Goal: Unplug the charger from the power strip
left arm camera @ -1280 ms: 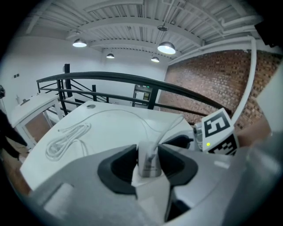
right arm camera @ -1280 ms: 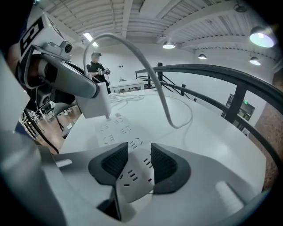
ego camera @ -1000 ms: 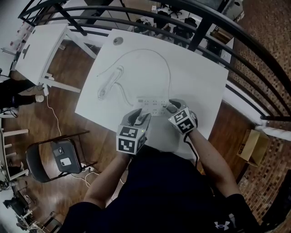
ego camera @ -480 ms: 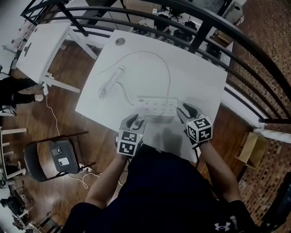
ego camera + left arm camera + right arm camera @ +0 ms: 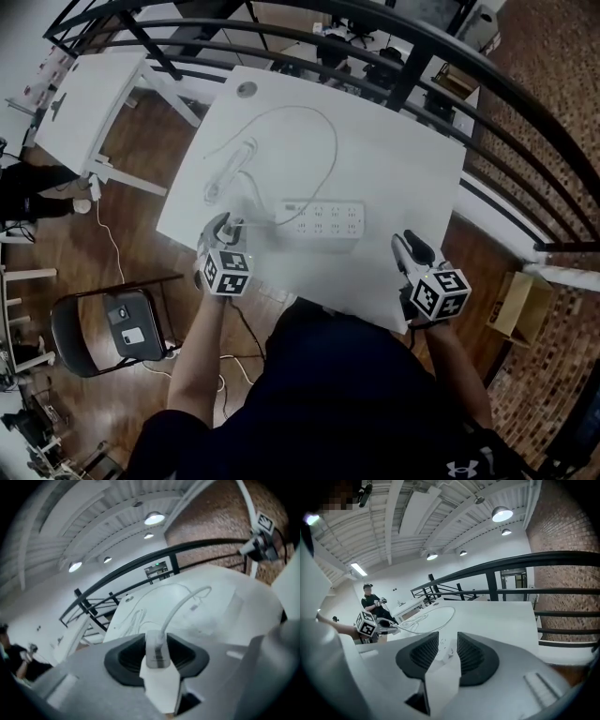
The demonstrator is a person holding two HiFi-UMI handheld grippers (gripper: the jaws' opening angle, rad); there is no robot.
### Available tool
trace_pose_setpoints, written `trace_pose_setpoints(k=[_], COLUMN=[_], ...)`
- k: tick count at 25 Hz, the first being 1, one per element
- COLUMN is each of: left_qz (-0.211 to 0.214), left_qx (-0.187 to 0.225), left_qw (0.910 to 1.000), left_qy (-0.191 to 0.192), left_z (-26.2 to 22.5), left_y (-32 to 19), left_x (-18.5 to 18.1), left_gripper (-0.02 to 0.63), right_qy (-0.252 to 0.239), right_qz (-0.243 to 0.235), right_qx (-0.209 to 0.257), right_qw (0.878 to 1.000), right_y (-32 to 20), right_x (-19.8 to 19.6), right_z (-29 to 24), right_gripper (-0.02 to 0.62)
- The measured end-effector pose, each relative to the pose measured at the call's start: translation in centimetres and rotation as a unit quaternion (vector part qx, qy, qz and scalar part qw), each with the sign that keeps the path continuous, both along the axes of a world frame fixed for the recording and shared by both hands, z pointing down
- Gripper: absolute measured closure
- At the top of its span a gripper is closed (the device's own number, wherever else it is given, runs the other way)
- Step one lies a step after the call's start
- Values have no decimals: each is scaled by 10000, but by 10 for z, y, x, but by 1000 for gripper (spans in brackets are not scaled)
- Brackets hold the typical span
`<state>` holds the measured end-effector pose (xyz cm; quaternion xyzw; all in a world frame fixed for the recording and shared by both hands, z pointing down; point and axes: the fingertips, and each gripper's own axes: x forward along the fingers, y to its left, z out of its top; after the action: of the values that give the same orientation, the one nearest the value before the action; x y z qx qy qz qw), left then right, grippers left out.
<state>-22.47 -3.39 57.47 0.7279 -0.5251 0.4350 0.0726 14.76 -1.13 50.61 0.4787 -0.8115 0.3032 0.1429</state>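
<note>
A white power strip (image 5: pixel 323 220) lies flat on the white table (image 5: pixel 403 159), its sockets bare. The small white charger (image 5: pixel 157 652) is out of the strip, pinched in my left gripper (image 5: pixel 157 657), which is shut on it. Its white cable (image 5: pixel 180 607) arcs back over the table. In the head view, my left gripper (image 5: pixel 228 230) hovers at the table's near left edge, left of the strip. My right gripper (image 5: pixel 411 247) is at the near right edge, off the strip, its jaws closing with nothing between them. Past the right gripper (image 5: pixel 447 654), the strip (image 5: pixel 442 651) shows through the gap.
A coiled white cable (image 5: pixel 228 167) lies on the table's far left part. A black railing (image 5: pixel 422 42) curves round the far and right sides. A second white table (image 5: pixel 84 94) stands to the left, a folding chair (image 5: pixel 122 323) below it, and a cardboard box (image 5: pixel 520 300) at the right.
My left gripper has pulled leftward away from the strip with the charger, the cable trailing after it. My right gripper has lifted off the strip and drawn back to the right.
</note>
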Motion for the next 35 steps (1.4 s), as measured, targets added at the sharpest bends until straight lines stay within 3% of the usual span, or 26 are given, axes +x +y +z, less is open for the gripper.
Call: trace_pose_setpoints(k=[2, 5, 10, 15, 22, 28, 31, 35], left_qz=[335, 535, 807, 1221, 1606, 1514, 1391, 1201], left_qx=[-23, -132, 69, -260, -826, -1224, -1066, -519], left_qw=[9989, 9972, 9946, 9917, 9836, 9797, 9824, 9847], left_qy=[-333, -497, -652, -299, -4, 468, 639, 1152], left_z=[11, 25, 29, 38, 36, 20, -1, -50], left_y=[1, 7, 14, 28, 56, 82, 84, 80], left_x=[-1, 3, 15, 30, 28, 25, 26, 44], left_gripper=[460, 462, 434, 288, 270, 270, 270, 279], right_qy=[-76, -140, -144, -247, -312, -510, -641, -954], right_qz=[56, 115, 172, 352, 557, 663, 626, 591], right_qx=[41, 43, -20, -186, -303, -263, -93, 205], right_qw=[9999, 9998, 9997, 9989, 9975, 9962, 9959, 9935], right_y=[1, 3, 8, 14, 23, 30, 29, 30], right_x=[0, -2, -8, -18, -41, -59, -66, -72], right_z=[-6, -8, -6, -2, -5, -19, -36, -67], right_gripper=[469, 471, 474, 474, 474, 479, 488, 530])
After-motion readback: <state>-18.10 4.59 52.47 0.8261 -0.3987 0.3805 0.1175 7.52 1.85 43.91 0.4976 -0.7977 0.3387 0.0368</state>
